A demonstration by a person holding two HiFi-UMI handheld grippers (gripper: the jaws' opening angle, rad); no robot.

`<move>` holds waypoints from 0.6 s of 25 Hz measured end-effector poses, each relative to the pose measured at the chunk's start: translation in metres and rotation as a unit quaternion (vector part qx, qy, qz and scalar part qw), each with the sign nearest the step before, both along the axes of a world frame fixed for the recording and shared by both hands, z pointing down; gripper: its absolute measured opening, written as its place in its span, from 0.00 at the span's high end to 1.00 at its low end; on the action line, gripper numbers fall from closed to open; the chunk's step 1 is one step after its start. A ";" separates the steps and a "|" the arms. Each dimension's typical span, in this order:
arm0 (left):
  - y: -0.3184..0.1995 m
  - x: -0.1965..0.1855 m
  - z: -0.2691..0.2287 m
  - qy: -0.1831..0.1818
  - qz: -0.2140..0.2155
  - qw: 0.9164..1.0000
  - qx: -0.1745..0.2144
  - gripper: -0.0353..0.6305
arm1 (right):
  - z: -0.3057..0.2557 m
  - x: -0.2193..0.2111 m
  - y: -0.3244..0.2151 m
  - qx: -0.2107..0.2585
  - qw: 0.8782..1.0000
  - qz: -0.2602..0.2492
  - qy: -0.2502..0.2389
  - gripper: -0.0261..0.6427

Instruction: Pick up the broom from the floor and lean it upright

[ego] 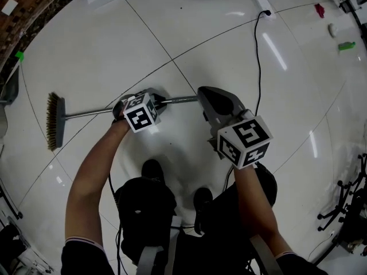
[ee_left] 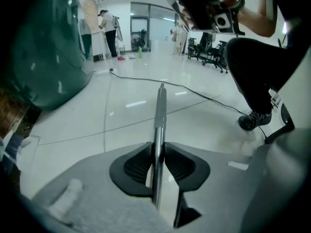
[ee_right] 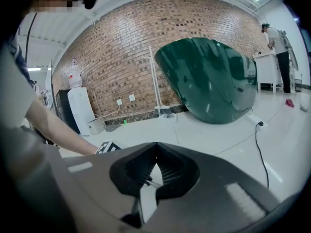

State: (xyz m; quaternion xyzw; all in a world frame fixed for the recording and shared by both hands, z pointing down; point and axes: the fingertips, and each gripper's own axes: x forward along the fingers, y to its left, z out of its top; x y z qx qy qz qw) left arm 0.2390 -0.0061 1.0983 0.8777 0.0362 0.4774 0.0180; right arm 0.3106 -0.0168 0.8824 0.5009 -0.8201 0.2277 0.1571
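Left gripper view: we are clamping the left claw (ee_left: 157, 148) on the broom (ee_left: 160, 108) by its slim metal handle; the right claw (ee_right: 155, 148) is pinching its end.

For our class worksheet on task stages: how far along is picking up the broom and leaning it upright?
Done: the left tool is shut on the broom mid-handle; the right tool appears closed at the handle's end. In hand: the broom, held roughly level. Left to do: raising it upright and leaning it against something.
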 end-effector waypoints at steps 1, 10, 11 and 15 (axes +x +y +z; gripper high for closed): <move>-0.010 -0.001 -0.020 0.010 -0.013 1.000 0.003 0.82 | -0.016 -0.003 -0.001 0.007 1.000 0.000 -0.006 0.96; -0.082 -0.031 -0.212 0.093 -0.119 0.987 0.057 0.83 | -0.172 -0.038 -0.018 0.038 0.999 -0.026 -0.013 0.96; -0.087 -0.037 -0.231 0.098 -0.130 0.985 0.063 0.83 | -0.188 -0.043 -0.020 0.038 0.999 -0.030 -0.013 0.96; -0.096 -0.071 -0.300 0.106 -0.175 0.975 0.090 0.82 | -0.252 -0.066 -0.021 0.031 0.998 -0.047 -0.012 0.96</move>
